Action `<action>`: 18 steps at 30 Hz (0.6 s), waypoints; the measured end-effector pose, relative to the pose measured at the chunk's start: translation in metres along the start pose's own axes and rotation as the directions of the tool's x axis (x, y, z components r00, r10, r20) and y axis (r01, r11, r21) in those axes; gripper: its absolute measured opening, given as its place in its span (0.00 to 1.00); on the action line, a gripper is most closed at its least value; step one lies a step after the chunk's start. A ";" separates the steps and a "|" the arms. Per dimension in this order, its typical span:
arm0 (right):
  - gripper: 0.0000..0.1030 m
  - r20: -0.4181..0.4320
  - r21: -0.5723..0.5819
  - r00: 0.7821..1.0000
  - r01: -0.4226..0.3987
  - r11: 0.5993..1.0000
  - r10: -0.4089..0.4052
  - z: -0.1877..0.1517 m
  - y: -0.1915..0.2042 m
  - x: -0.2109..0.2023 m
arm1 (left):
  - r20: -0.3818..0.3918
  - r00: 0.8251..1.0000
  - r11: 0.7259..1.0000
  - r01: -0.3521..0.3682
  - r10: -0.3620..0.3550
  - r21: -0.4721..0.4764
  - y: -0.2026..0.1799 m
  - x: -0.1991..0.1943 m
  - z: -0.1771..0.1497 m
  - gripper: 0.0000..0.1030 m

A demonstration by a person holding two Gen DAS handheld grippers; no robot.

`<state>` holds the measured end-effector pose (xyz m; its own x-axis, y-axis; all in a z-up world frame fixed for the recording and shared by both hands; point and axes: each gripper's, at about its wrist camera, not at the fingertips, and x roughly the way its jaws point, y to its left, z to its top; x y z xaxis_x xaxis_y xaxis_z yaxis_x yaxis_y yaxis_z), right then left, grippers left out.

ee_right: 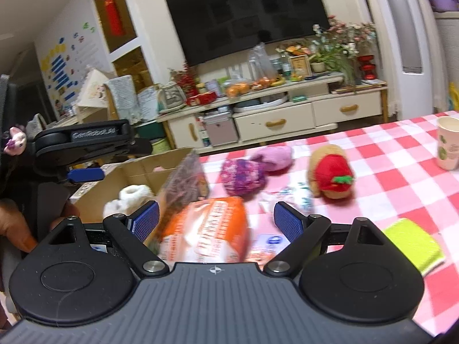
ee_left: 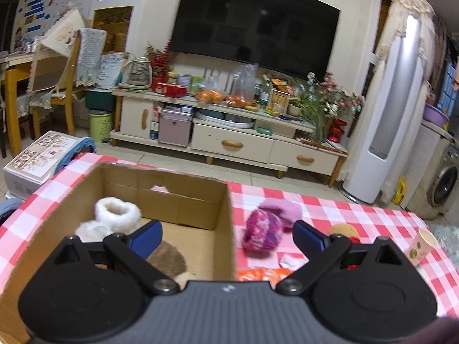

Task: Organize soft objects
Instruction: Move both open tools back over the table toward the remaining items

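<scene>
The left claw (ee_left: 226,235) is wide open and holds nothing. Its two blue pads (ee_left: 149,236) stand far apart. It hangs over the right wall of the cardboard box (ee_left: 183,197), with one pad above the inside of the box and the other pad above the table (ee_left: 358,215). Inside the box, just past the left pad, sits a white fluffy bootie (ee_left: 114,215). Under that pad lies a brown fuzzy thing (ee_left: 169,258) on the box floor.

The right claw (ee_right: 215,220) is open too. An orange and white pack (ee_right: 209,235) lies between its blue pads (ee_right: 146,223), but the pads do not press on it. A dark, blurry bag (ee_right: 186,180) stands just behind the pack, next to the box. A hand (ee_right: 17,223) shows at the left edge, under the other claw.

Out on the table, a purple and pink knit ball (ee_left: 262,230) lies just to the right of the box. A soft pink thing (ee_left: 282,207) touches it from behind. Farther right is a brown plush toy with a red hat (ee_right: 332,172). A little crumpled white paper (ee_left: 289,261) lies near the ball. A yellow-green sponge (ee_right: 413,243) lies at the right, near the claw. A paper cup (ee_right: 449,143) stands at the far right.

The table wears a red and white checked cloth (ee_right: 387,157). Behind it are a TV stand (ee_left: 229,132) full of things and a big dark TV (ee_left: 252,25).
</scene>
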<state>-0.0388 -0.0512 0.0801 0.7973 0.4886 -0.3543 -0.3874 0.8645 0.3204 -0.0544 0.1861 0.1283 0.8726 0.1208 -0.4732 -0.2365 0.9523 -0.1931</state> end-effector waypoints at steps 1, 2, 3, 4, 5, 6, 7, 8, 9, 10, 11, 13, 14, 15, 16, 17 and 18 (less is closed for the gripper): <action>1.00 0.002 0.008 1.000 0.013 1.000 -0.013 -0.001 -0.004 -0.003 | -0.003 1.000 1.000 0.006 -0.006 0.010 -0.005 0.000 -0.002 0.94; 1.00 0.002 0.019 1.000 0.024 1.000 -0.024 -0.002 -0.008 -0.006 | -0.007 1.000 1.000 0.014 -0.014 0.021 -0.009 0.000 -0.003 0.94; 1.00 -0.001 0.031 0.999 0.036 0.999 -0.036 -0.003 -0.013 -0.009 | -0.011 1.000 0.999 0.022 -0.021 0.033 -0.014 0.000 -0.005 0.94; 1.00 -0.006 0.045 0.999 0.049 0.998 -0.049 -0.004 -0.017 -0.012 | -0.014 1.000 0.999 0.029 -0.028 0.046 -0.019 0.000 -0.007 0.94; 1.00 -0.012 0.058 0.998 0.064 0.996 -0.064 -0.006 -0.022 -0.015 | -0.016 0.999 0.998 0.037 -0.036 0.059 -0.024 0.000 -0.008 0.94; 1.00 -0.018 0.071 0.997 0.080 0.994 -0.079 -0.009 -0.027 -0.017 | -0.017 0.999 0.996 0.044 -0.043 0.073 -0.030 -0.001 -0.010 0.94; 1.00 -0.023 0.084 0.995 0.097 0.992 -0.095 -0.011 -0.032 -0.020 | -0.020 0.999 0.995 0.051 -0.050 0.084 -0.034 -0.001 -0.012 0.94; 1.00 -0.029 0.096 0.993 0.116 0.989 -0.113 -0.014 -0.037 -0.023 | -0.024 0.998 0.994 0.059 -0.057 0.094 -0.039 -0.001 -0.014 0.94; 1.00 -0.038 0.109 0.990 0.137 0.985 -0.134 -0.017 -0.043 -0.026 | -0.029 0.997 0.992 0.068 -0.065 0.104 -0.043 -0.001 -0.016 0.94; 1.00 -0.047 0.122 0.987 0.156 0.980 -0.151 -0.019 -0.049 -0.028 | -0.032 0.997 0.991 0.076 -0.073 0.113 -0.048 -0.001 -0.018 0.94; 1.00 -0.059 0.136 0.984 0.176 0.975 -0.170 -0.021 -0.055 -0.031 | -0.035 0.996 0.989 0.084 -0.080 0.124 -0.052 -0.001 -0.020 0.94; 1.00 -0.076 0.163 0.976 0.212 0.963 -0.202 -0.026 -0.068 -0.035 | -0.044 0.995 0.984 0.098 -0.093 0.146 -0.061 -0.001 -0.024 0.94; 1.00 -0.083 0.176 0.973 0.228 0.958 -0.216 -0.029 -0.075 -0.038 | -0.050 0.994 0.982 0.107 -0.101 0.158 -0.066 -0.001 -0.027 0.94; 1.00 -0.090 0.188 0.969 0.245 0.951 -0.231 -0.031 -0.081 -0.041 | -0.056 0.993 0.979 0.114 -0.106 0.170 -0.072 -0.001 -0.029 0.94; 1.00 -0.099 0.203 0.964 0.261 0.944 -0.246 -0.033 -0.088 -0.043 | -0.064 0.991 0.976 0.124 -0.114 0.180 -0.076 -0.001 -0.032 0.94; 1.00 -0.108 0.222 0.961 0.274 0.936 -0.256 -0.033 -0.095 -0.044 | -0.071 0.990 0.972 0.136 -0.124 0.192 -0.081 -0.001 -0.035 0.94; 1.00 -0.121 0.247 0.958 0.283 0.927 -0.261 -0.035 -0.104 -0.044 | -0.080 0.988 0.967 0.149 -0.135 0.206 -0.087 -0.001 -0.039 0.94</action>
<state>-0.0502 -0.1581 0.0314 0.8087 0.2570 -0.5290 -0.0187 0.9103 0.4136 -0.0510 0.0926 0.1120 0.8595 -0.0314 -0.5101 -0.0112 0.9967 -0.0802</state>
